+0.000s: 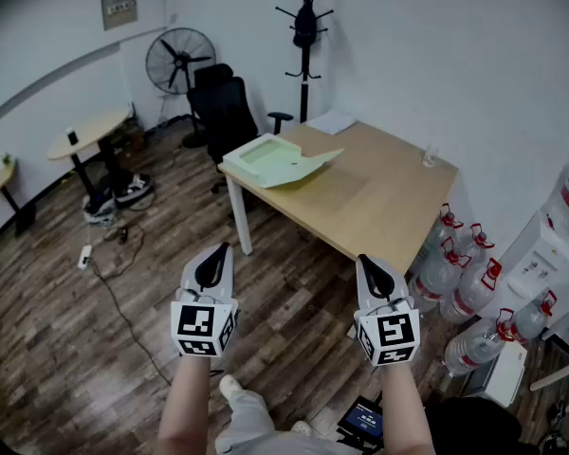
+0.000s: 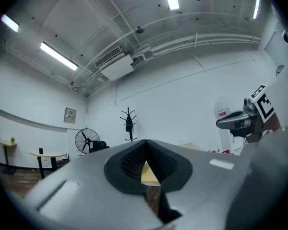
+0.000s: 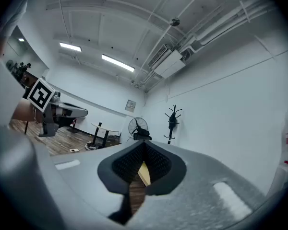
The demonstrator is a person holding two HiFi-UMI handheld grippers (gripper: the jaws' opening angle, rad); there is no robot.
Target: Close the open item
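A pale green flat box [image 1: 277,160] lies on the far left corner of the wooden table [image 1: 384,209], its lid flap folded out to the right. Both grippers hover over the floor, well short of the table and apart from the box. My left gripper [image 1: 215,251] is shut with nothing held; its dark pads meet at a point in the left gripper view [image 2: 145,143]. My right gripper [image 1: 369,262] is likewise shut and holds nothing, its tips closed in the right gripper view [image 3: 144,143]. Each gripper shows at the edge of the other's view.
A black office chair [image 1: 224,112] stands behind the table's left end, a fan [image 1: 180,59] and coat stand [image 1: 305,28] by the wall. Several water bottles [image 1: 455,265] and a dispenser [image 1: 553,243] crowd the right. A cable [image 1: 114,297] trails across the floor.
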